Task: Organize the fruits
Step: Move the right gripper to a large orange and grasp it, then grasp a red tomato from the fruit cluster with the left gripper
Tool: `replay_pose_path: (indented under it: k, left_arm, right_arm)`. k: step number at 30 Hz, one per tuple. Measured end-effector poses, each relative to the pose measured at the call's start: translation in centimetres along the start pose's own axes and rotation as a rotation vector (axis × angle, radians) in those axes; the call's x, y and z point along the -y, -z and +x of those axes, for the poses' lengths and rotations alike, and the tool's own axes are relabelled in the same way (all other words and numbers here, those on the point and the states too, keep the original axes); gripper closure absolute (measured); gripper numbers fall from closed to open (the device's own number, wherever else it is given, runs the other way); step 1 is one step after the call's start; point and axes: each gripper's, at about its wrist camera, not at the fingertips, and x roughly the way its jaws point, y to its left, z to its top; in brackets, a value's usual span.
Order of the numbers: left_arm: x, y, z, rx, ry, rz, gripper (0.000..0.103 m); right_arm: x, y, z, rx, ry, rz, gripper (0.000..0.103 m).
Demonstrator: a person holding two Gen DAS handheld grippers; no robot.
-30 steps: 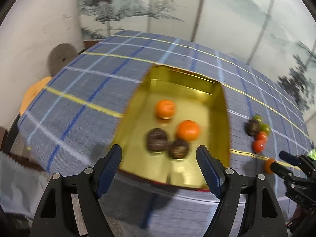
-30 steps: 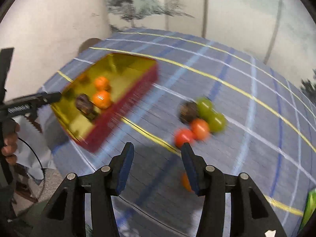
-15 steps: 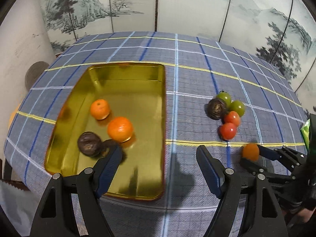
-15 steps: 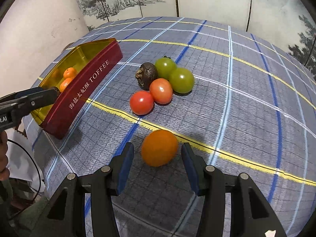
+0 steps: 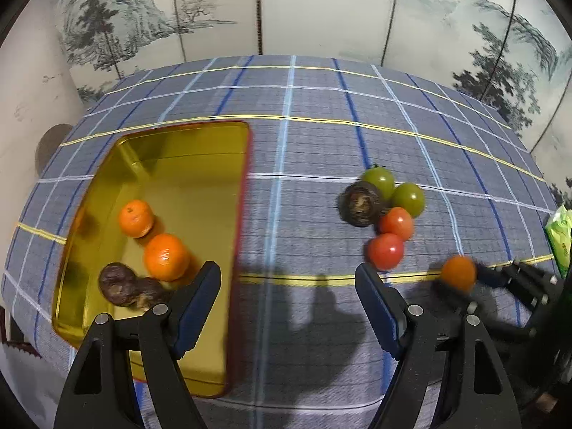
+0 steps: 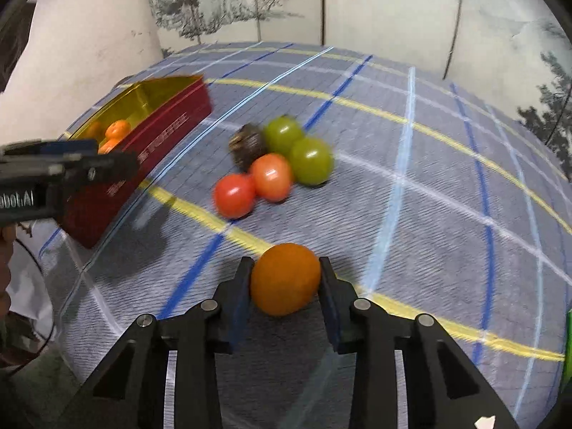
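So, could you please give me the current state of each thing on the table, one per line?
Right gripper: shut on the orange.
Left gripper: open, empty.
Tin: open, holding two oranges and two dark fruits.
Red tomatoes: loose on the cloth.
Green tomatoes: loose, touching the red ones.
Dark fruit: on the cloth, against the cluster.

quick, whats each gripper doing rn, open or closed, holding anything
Left gripper: open, holding nothing, above the cloth beside the gold tin.
Right gripper: closed on the orange fruit, which is between its fingers.
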Motion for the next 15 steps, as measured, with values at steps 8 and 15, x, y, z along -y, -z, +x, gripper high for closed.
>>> replay_pose_path:
  k: [8, 15]
  left_arm:
    - [3.3, -0.7, 1.5, -0.014, 0.023, 0.044, 0.025]
    - [4.8, -1.0, 3.3, -0.011, 0.011, 0.037, 0.025]
  right_arm:
    - [6.8, -1.2, 0.0, 0.048, 0.091, 0.087, 0.071]
    - [11.0, -0.9, 0.9, 0.036, 0.137, 0.115, 0.071]
